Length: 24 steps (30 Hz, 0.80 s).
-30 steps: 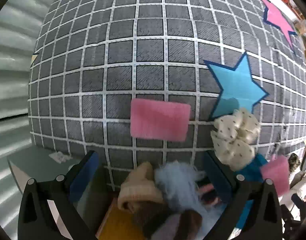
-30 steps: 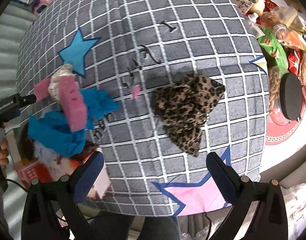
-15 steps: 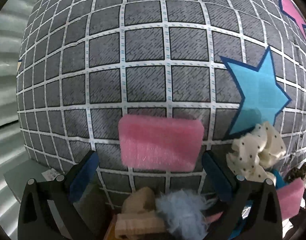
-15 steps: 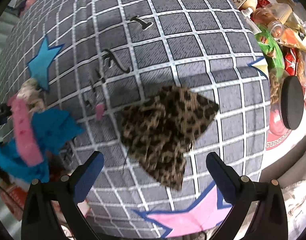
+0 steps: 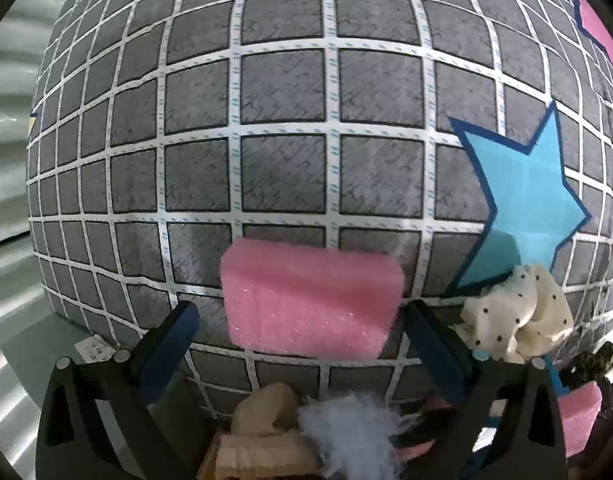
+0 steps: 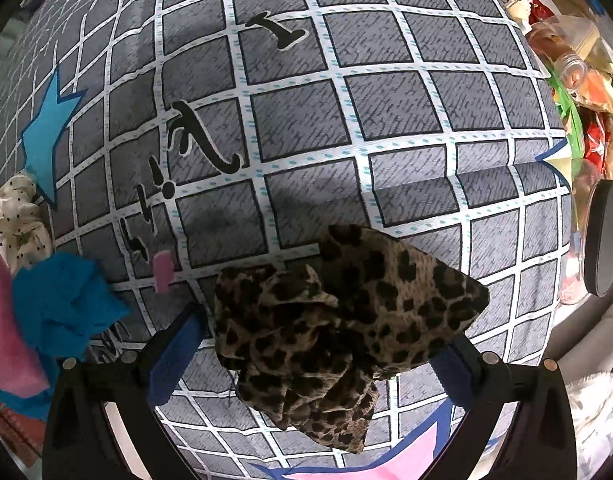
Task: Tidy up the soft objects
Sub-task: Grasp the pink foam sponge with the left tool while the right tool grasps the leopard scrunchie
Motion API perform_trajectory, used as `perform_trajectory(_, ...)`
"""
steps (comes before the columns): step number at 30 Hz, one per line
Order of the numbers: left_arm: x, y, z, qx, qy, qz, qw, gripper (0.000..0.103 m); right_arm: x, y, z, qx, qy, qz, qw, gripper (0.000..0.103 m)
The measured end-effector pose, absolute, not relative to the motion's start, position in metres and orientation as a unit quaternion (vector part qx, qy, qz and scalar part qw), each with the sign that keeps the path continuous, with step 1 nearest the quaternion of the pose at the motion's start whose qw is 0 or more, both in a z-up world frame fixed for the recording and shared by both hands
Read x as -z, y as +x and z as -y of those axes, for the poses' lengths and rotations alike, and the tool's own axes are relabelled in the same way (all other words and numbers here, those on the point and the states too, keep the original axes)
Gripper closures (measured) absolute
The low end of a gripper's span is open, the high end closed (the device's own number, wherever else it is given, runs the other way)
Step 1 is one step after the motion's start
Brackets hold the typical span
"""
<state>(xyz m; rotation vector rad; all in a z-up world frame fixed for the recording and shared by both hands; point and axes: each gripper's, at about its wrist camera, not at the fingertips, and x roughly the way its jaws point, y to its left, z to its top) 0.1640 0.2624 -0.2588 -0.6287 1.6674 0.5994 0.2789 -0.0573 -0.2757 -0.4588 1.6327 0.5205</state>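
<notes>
A pink foam sponge [image 5: 310,300] lies on the grey checked cloth [image 5: 290,120]. My left gripper [image 5: 300,344] is open, its fingers on either side of the sponge's near edge. A leopard-print cloth [image 6: 338,332] lies crumpled on the same checked cloth [image 6: 386,120]. My right gripper [image 6: 318,360] is open, its fingers straddling the leopard cloth. A cream dotted scrunchie [image 5: 518,316] lies right of the sponge by a blue star [image 5: 522,196]; it also shows at the left of the right wrist view [image 6: 18,220].
Below the left gripper sits a pile of soft things: a beige knit piece [image 5: 262,432] and pale blue fluff [image 5: 346,440]. A blue cloth [image 6: 62,304] and pink foam [image 6: 6,340] lie at the left. Jars and snack packets [image 6: 578,80] crowd the right edge.
Both grippers have moved forward and down. The sponge now sits between the left fingers, and the leopard cloth sits between the right fingers. Both stay open.
</notes>
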Motion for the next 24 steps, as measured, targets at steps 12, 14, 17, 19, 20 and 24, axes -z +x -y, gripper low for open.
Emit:
perform_trajectory(12, 0.229, 0.163, -0.236, -0.259, -0.222, -0.698, 0.630, 0.031, 0.243, 0.268, 0.083, -0.244, -0.179, -0.717, 0.628, 0.060)
perform_trajectory(14, 0.210, 0.160, -0.234, -0.261, -0.228, -0.684, 0.642, 0.031, 0.237, 0.270, 0.092, -0.242, -0.173, -0.715, 0.633, 0.060)
perform_trajectory(17, 0.183, 0.155, -0.226, -0.259, -0.227, -0.665, 0.662, 0.031, 0.227, 0.271, 0.103, -0.249, -0.162, -0.715, 0.633, 0.060)
perform_trajectory(19, 0.163, 0.151, -0.216, -0.257, -0.221, -0.655, 0.675, 0.031, 0.222, 0.271, 0.109, -0.252, -0.150, -0.715, 0.634, 0.060)
perform_trajectory(20, 0.155, 0.149, -0.210, -0.254, -0.219, -0.650, 0.682, 0.031, 0.219, 0.269, 0.111, -0.254, -0.145, -0.715, 0.636, 0.060)
perform_trajectory(24, 0.127, 0.139, -0.180, -0.237, -0.211, -0.636, 0.703, 0.031, 0.207, 0.282, 0.129, -0.264, -0.130, -0.715, 0.634, 0.060)
